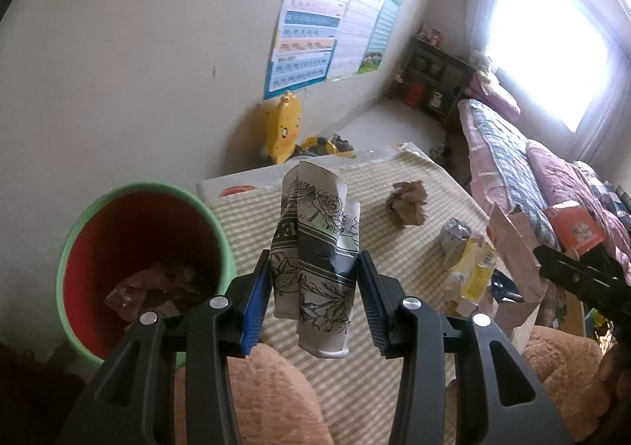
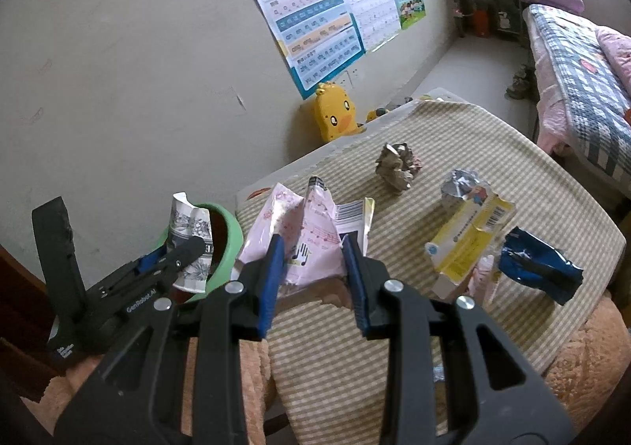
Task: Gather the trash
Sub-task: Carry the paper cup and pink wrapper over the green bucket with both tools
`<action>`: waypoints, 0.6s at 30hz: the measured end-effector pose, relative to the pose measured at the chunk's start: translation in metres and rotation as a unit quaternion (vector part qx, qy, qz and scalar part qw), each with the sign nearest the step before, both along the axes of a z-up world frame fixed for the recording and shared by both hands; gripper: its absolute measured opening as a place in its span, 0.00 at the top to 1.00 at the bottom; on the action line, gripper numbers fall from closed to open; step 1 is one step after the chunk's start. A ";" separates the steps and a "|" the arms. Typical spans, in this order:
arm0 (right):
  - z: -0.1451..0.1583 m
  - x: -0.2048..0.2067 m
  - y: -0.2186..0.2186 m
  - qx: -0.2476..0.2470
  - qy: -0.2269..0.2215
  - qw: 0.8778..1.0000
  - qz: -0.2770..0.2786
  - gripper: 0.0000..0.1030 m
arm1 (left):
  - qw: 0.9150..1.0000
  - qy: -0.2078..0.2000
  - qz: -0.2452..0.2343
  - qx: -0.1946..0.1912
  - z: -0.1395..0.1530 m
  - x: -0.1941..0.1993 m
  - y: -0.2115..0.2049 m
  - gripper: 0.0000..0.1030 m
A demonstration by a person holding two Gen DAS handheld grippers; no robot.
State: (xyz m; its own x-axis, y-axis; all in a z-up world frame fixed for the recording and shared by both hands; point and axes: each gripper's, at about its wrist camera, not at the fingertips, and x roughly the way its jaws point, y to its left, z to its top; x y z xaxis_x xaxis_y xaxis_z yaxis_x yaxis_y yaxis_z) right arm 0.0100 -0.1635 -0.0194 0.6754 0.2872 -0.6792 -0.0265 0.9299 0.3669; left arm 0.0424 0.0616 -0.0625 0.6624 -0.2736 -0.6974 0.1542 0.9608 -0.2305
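My left gripper is shut on a crushed black-and-white flower-print paper cup and holds it above the striped table, just right of the red bin with a green rim. The bin holds some crumpled trash. From the right wrist view the cup hangs over the bin's rim. My right gripper is shut on a pink wrapper above the table's near left side. The pink wrapper also shows at the right in the left wrist view.
On the striped cloth lie a crumpled brown paper ball, a silver foil wad, a yellow-and-white carton and a blue wrapper. A yellow duck toy stands by the wall. A bed is at right.
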 end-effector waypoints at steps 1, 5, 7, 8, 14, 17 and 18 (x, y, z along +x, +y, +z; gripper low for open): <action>0.001 0.001 0.003 0.000 -0.001 1.000 0.003 0.70 | 1.000 0.001 0.005 0.001 0.000 0.001 0.004 0.61; 0.002 0.006 0.016 0.000 -0.004 1.000 0.018 0.70 | 1.000 -0.003 0.023 0.011 -0.001 0.000 0.021 0.61; 0.001 0.010 0.023 0.000 -0.004 1.000 0.027 0.70 | 0.999 -0.003 0.037 0.018 -0.002 0.000 0.032 0.61; 0.001 0.012 0.028 0.001 -0.004 0.999 0.033 0.70 | 0.999 -0.002 0.044 0.020 -0.003 0.000 0.038 0.61; -0.007 0.024 0.057 0.006 0.006 0.998 0.067 0.70 | 0.996 0.008 0.081 0.029 -0.011 0.004 0.070 0.61; -0.010 0.032 0.072 0.006 0.010 0.996 0.083 0.70 | 0.995 0.010 0.098 0.032 -0.013 0.006 0.085 0.61; -0.012 0.034 0.078 0.006 0.012 0.996 0.090 0.70 | 0.994 0.008 0.101 0.036 -0.014 0.007 0.088 0.61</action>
